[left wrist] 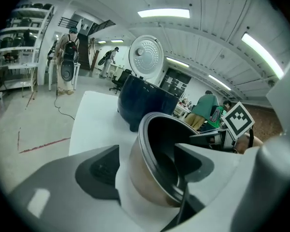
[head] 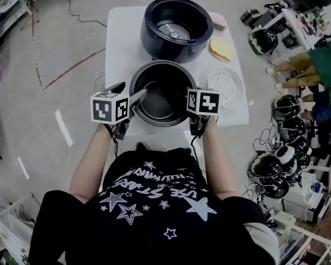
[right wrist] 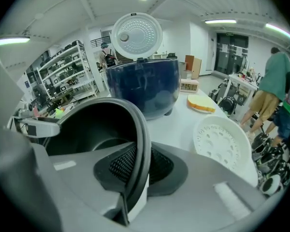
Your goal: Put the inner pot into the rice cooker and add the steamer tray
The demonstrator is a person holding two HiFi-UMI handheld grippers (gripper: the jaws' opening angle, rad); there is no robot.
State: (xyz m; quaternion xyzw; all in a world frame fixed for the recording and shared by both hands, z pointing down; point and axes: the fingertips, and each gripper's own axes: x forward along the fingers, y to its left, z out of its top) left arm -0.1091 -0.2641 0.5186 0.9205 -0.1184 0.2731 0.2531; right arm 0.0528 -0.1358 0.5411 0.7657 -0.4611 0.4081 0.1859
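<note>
Both left gripper [head: 134,98] and right gripper [head: 190,112] were clamped on the inner pot [head: 160,101] rim; rice cooker [head: 154,44] at 12 o'clock not loaded yet, steamer tray [head: 225,87] untouched.

Inner pot [head: 161,95]: black inside, dull silver-bronze outside. Rice cooker [head: 176,26]: navy body, silver plate at the bottom. Its lid [right wrist: 136,35]: white, dotted hole pattern. Steamer tray [head: 225,87]: white, perforated. Table [head: 121,43]: white. Sponge-like pad [head: 221,49]: yellow top, white edge. Left gripper [left wrist: 147,151] and right gripper [right wrist: 135,166]: grey jaws, black pads, mesh texture on the right one's; cubes white with black square markers. Shirt [head: 154,203]: black, white stars. Floor [head: 44,93]: grey, red lines.
</note>
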